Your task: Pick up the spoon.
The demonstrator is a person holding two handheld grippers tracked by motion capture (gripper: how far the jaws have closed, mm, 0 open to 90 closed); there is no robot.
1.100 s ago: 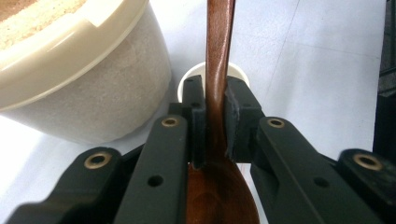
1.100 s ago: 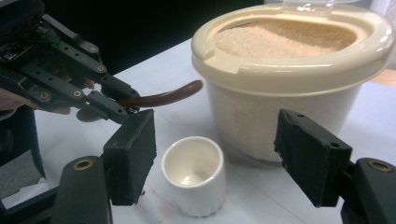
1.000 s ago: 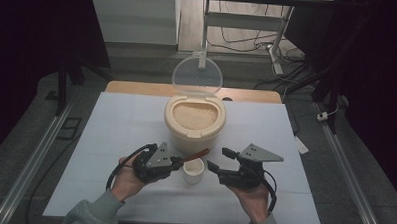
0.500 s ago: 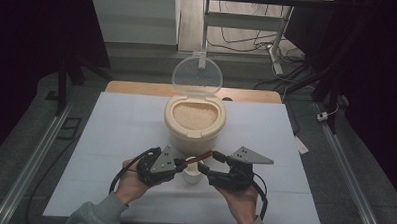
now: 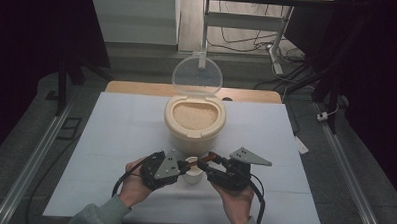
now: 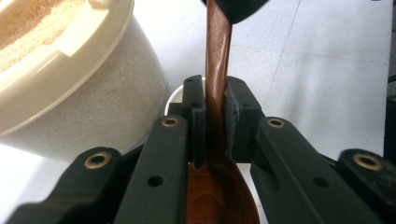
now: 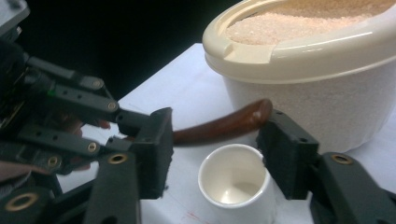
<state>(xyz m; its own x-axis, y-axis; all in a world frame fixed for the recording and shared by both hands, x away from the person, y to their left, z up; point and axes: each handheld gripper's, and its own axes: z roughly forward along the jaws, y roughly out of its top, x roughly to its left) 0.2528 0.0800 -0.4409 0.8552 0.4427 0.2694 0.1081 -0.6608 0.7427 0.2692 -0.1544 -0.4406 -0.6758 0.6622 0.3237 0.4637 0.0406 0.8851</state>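
Firmly spoon-clamped left gripper (image 6: 215,109)

Brown wooden spoon (image 7: 219,123) level above white cup (image 7: 236,184)

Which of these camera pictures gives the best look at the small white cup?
The right gripper view: the small white cup sits close, with its rim and empty inside in plain sight under the brown wooden spoon. The high view shows the cup tiny between both grippers. The left gripper view shows a sliver of its rim behind the jaws.
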